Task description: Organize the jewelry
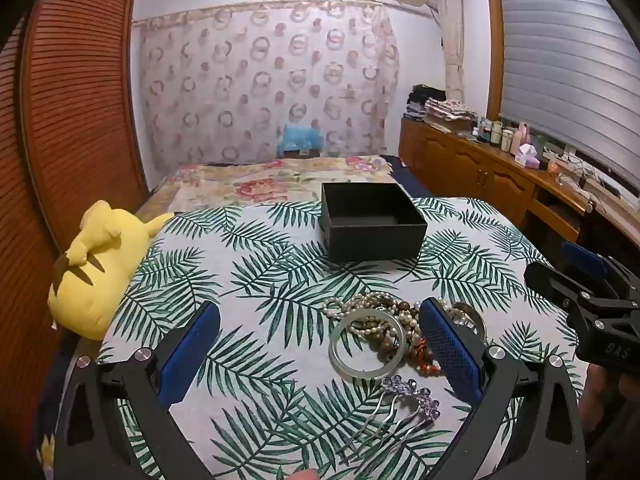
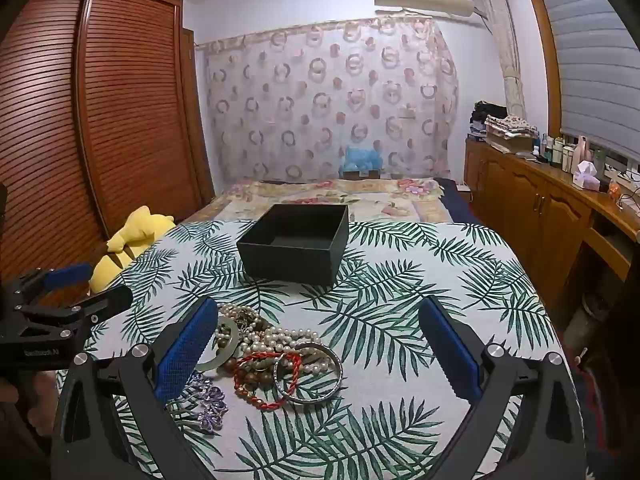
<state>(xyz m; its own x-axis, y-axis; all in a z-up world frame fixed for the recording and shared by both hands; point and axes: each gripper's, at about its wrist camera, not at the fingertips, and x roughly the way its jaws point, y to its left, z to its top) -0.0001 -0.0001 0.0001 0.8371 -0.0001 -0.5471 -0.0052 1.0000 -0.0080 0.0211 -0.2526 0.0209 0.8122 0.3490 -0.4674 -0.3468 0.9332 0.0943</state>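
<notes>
A pile of jewelry [image 1: 394, 320] lies on the leaf-print cloth [image 1: 256, 272]: a pale green bangle [image 1: 367, 343], pearl strands [image 2: 280, 340], brown bead bracelets, a red cord bracelet [image 2: 264, 380], a silver bangle [image 2: 309, 372] and purple flower hair combs [image 1: 404, 400]. An open black box [image 1: 372, 220] stands farther back; it also shows in the right wrist view [image 2: 296, 242]. My left gripper [image 1: 320, 344] is open, low over the cloth, its right pad beside the pile. My right gripper [image 2: 318, 344] is open, the pile near its left pad.
A yellow plush toy [image 1: 94, 268] lies at the table's left edge. A bed with a floral cover [image 1: 280, 184] is behind the table. A wooden wardrobe [image 2: 100, 120] is on the left, a wooden cabinet [image 2: 532, 200] with bottles on the right.
</notes>
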